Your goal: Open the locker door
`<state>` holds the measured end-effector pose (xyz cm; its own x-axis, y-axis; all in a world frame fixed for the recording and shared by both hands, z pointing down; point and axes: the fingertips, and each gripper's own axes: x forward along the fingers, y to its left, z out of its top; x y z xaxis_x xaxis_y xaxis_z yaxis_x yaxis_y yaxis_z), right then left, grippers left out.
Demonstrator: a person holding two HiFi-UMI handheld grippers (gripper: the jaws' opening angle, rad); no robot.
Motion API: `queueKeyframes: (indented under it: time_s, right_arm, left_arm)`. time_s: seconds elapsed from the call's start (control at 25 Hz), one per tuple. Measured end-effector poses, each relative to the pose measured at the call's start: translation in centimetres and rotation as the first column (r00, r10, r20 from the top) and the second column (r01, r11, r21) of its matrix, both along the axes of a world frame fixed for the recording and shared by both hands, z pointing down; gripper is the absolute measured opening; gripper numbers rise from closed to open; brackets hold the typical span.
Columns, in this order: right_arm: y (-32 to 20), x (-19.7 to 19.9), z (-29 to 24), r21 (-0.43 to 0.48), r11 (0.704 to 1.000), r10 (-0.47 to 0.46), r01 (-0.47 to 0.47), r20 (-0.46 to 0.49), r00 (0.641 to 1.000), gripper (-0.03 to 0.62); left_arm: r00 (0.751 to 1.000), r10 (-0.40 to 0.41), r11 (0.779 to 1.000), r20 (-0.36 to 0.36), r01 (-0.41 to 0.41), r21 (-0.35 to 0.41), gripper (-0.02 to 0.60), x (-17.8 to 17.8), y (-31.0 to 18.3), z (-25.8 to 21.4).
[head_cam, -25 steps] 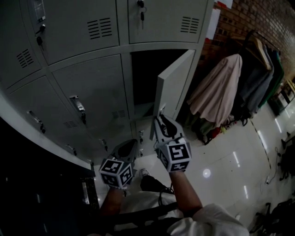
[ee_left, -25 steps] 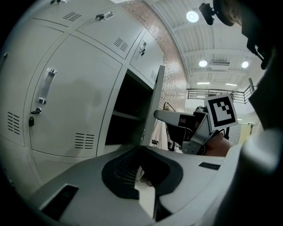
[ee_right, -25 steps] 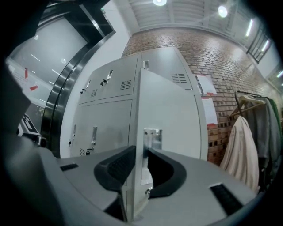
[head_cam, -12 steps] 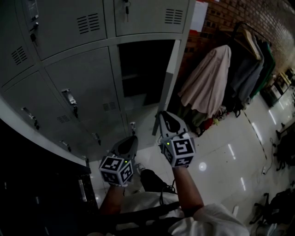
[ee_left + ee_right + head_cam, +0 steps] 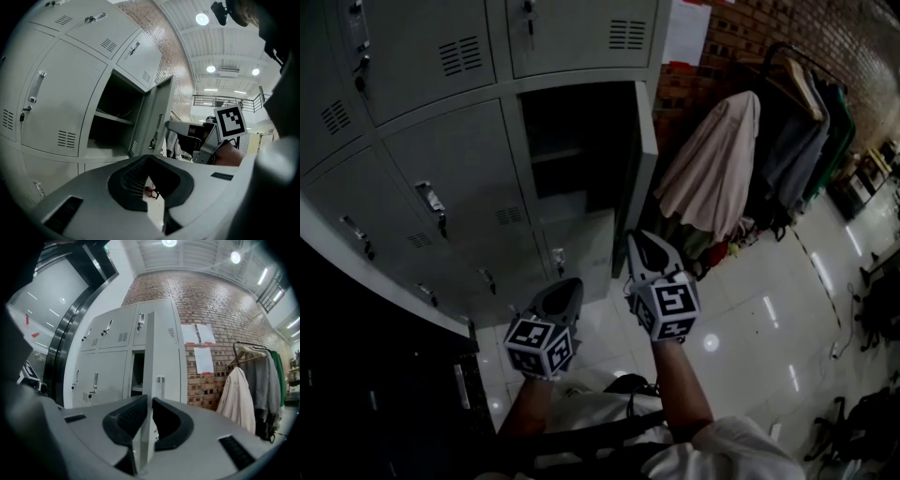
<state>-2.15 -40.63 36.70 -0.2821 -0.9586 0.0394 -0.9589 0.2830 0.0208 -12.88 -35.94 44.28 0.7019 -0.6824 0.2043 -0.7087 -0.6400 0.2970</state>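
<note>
- Grey lockers [image 5: 441,159] stand against a brick wall [image 5: 750,37]. The locker door [image 5: 644,159] belongs to the middle compartment at the right end of the row. It stands wide open, turned out so far that the head view sees it nearly edge-on.
- Behind it the open compartment [image 5: 572,141] is dark, with a shelf [image 5: 555,154] across it. I can make out nothing stored inside.
- At the door's lower free edge is the right gripper [image 5: 636,240]. Its own view shows the door's thin edge running up between the jaws, which are clenched on it.
- Lower and to the left, the left gripper [image 5: 572,285] hangs clear of the lockers. Its jaws are released, with only floor showing through the gap.
- By my reading, the opening itself is as good as done and the step in hand is its very end.
- The next move seems to call for letting the right jaws spread and drawing that gripper straight back off the edge, without nudging the door toward shut.
- Coats on a rack [image 5: 722,169] hang near the door's outer side, so further swing that way looks needless and crowded.
</note>
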Motion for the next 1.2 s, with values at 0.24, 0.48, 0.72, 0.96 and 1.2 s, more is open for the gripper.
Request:
queueKeyframes:
  time_s: [0.24,0.48,0.72,0.96,1.2]
  right_arm:
    - [0.6,2.2,0.1,-0.007,0.999,-0.046,0.046,0.016,0.999,0.044]
    - [1.0,4.6,0.0,-0.008,0.996,-0.083,0.084,0.018,0.996,0.044]
    - [1.0,7.9,0.0,-0.009,0.997,-0.081,0.081,0.027,0.996,0.046]
    - [0.8,10.6,0.2,-0.005,0.998,-0.064,0.064,0.032,0.997,0.046]
    - [0.3,13.0,0.2,-0.005,0.999,-0.050,0.050,0.036,0.998,0.046]
  left_arm:
    - [1.000,-0.025,1.000,0.015,0.025,0.019,-0.002,3.3,0.3,-0.9]
    - [0.998,-0.049,0.999,0.029,0.048,0.013,-0.002,6.4,0.8,-1.0]
    - [0.998,-0.062,0.998,0.009,0.062,0.005,-0.002,8.8,1.1,-0.7]
    - [0.996,-0.087,0.996,-0.014,0.087,0.001,-0.002,10.4,0.9,-1.1]
    - [0.995,-0.095,0.995,-0.005,0.095,0.008,-0.002,11.6,0.6,-1.0]
